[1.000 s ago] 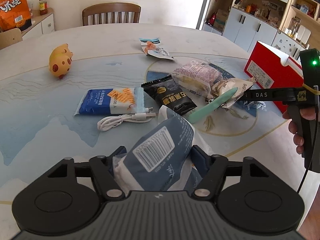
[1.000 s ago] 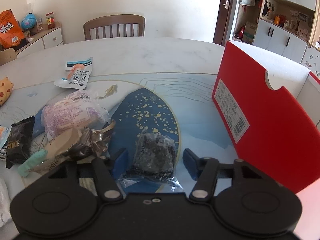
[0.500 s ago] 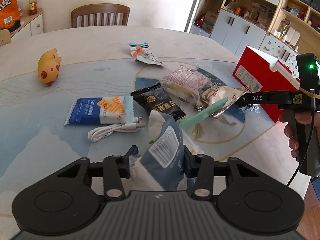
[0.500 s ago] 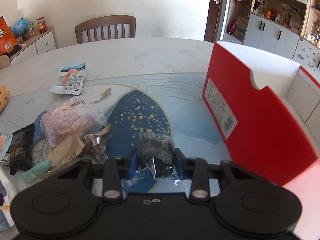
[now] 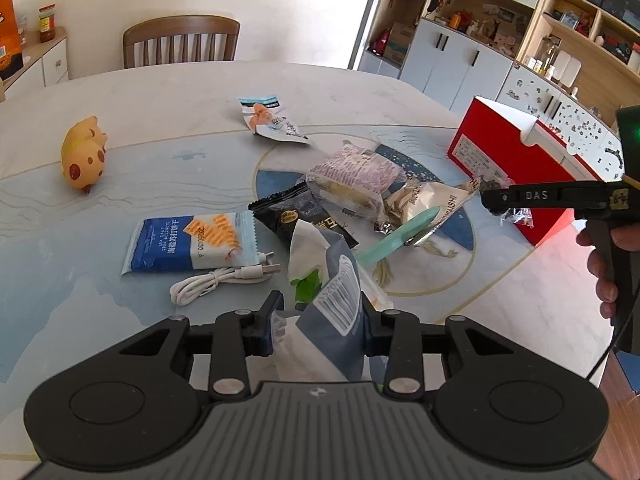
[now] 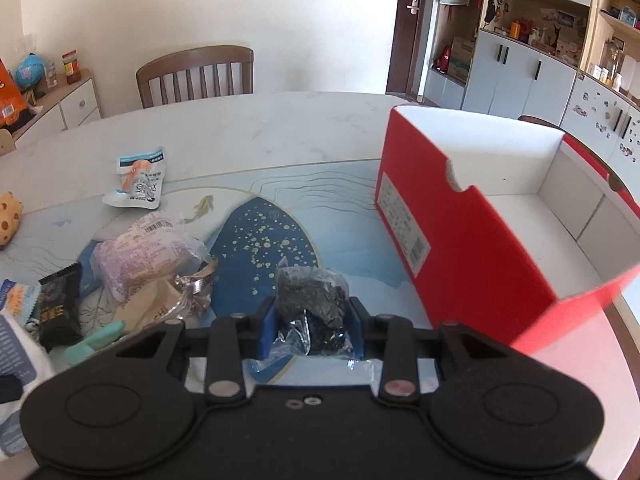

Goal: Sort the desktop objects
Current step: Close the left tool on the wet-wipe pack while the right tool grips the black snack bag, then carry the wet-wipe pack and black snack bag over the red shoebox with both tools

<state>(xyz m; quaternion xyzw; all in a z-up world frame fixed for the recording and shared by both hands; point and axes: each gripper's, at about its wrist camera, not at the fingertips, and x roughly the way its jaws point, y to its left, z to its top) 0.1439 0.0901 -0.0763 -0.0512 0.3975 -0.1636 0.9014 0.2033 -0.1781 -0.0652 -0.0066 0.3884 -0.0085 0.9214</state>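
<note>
My left gripper is shut on a grey-blue and white tissue pack with a barcode, lifted above the table. My right gripper is shut on a clear bag of dark dried food, held above the table just left of the open red box. The right gripper also shows in the left wrist view, next to the red box. Loose snack packets, a mint green stick and a white USB cable lie mid-table.
A yellow spotted toy lies at the far left. A blue cracker pack, black packet, purple bread pack and a small white-blue packet lie around the middle. A wooden chair stands behind the table.
Both grippers closed on their items and lifted them: the left raised the tissue pack, the right took the dark bag and rose beside the red box, whose inside now shows.
</note>
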